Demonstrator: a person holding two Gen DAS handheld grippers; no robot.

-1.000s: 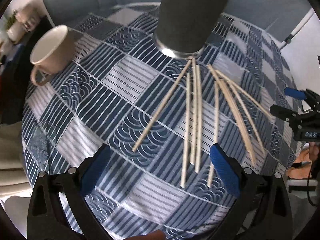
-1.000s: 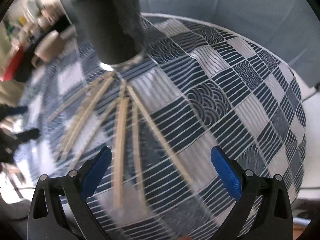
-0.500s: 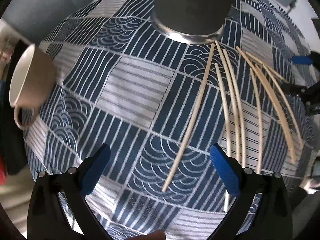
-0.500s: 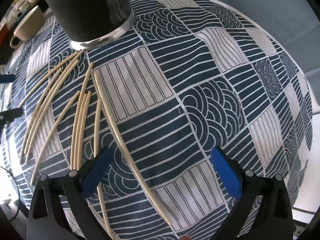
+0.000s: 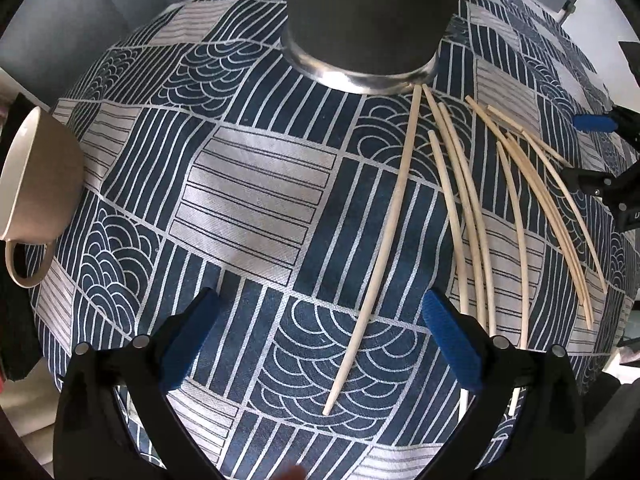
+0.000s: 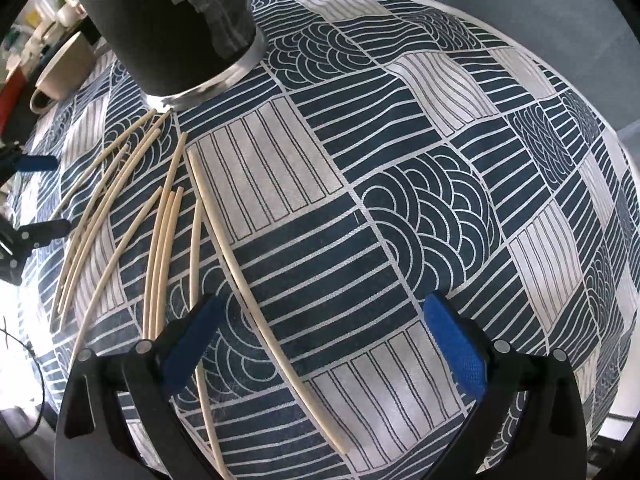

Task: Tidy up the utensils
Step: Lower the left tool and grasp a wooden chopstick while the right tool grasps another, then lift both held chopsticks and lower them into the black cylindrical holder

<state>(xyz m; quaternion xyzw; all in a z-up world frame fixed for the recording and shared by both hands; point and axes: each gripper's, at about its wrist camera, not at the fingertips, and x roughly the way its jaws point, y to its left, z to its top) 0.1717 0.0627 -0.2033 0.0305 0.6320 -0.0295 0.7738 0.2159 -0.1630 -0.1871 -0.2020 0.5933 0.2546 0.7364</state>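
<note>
— Grippers? 
— Your left gripper [image 5: 320, 340] and right gripper [image 6: 320, 340] both gape wide, empty, now lower over the tablecloth [image 5: 248, 200].
— Chopsticks [image 5: 472, 216]? 
— Fanned loose below the black holder [image 5: 372, 20]; one lies between your left fingers [image 5: 452, 344].
— Writing? 
— None readable.

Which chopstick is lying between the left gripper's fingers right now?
The lone chopstick lying leftmost, apart from the fan. Its lower end lies between the open left gripper fingers; the other chopsticks lie to the right of its right finger.
</note>
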